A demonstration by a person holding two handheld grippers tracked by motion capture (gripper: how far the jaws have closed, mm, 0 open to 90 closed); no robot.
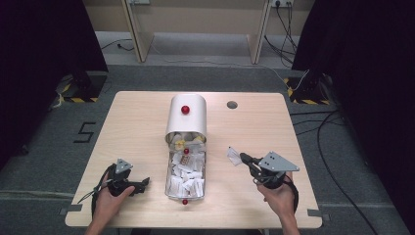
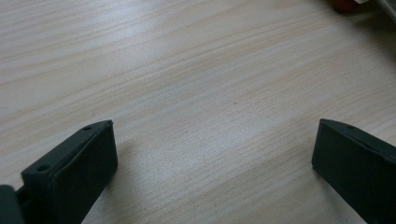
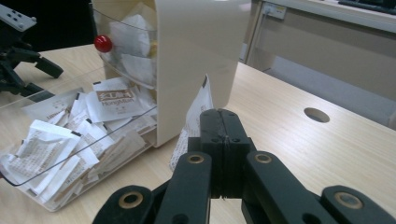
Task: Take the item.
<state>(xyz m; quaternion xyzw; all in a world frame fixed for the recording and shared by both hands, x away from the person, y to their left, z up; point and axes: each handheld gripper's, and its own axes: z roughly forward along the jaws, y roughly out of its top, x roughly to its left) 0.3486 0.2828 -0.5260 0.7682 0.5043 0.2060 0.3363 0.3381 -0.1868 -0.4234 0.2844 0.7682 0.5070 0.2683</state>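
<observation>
white sachet (image 1: 233,155) in raised right hand-held gripper (image 1: 243,158)

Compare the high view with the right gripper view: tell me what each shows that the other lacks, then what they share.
High view alone: the person's hands, the right gripper seen whole, the table's full outline, the floor around it.

Right gripper view alone: print on the sachets in the open drawer, and its jaws pressed shut on a white sachet.

Both: the white cabinet, its red knobs, the pulled-out drawer, the held sachet, the left gripper.
</observation>
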